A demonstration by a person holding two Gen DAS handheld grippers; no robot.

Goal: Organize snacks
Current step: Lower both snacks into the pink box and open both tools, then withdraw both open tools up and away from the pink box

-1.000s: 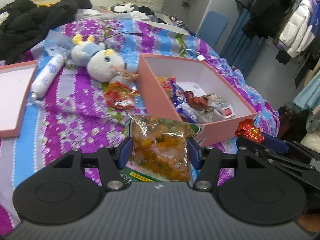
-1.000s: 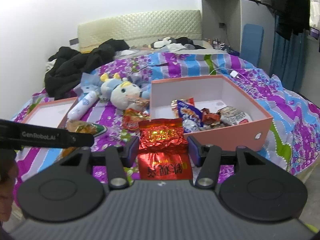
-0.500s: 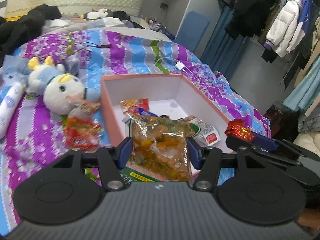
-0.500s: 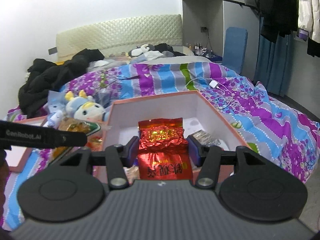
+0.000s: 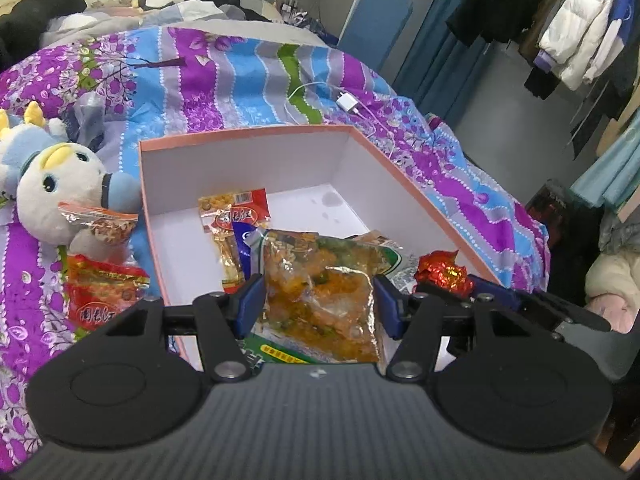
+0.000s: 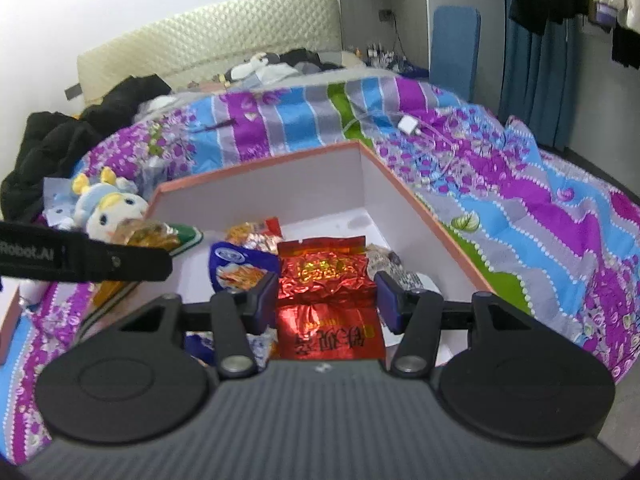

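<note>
Crinkled clear plastic snack pouch of orange pieces (image 5: pixel 320 292) is sitting pinched in the left gripper (image 5: pixel 319 307), long axis pointing ahead over the pink cardboard box (image 5: pixel 244 138) near its front edge; its bottom end is getting cut off. The right gripper (image 6: pixel 326 300) is clamping a shiny red foil packet (image 6: pixel 326 280) likewise, its lower half partly hiding behind the body.

"Robot.AI" on left tongs (image 6: pixel 84 264)
</note>
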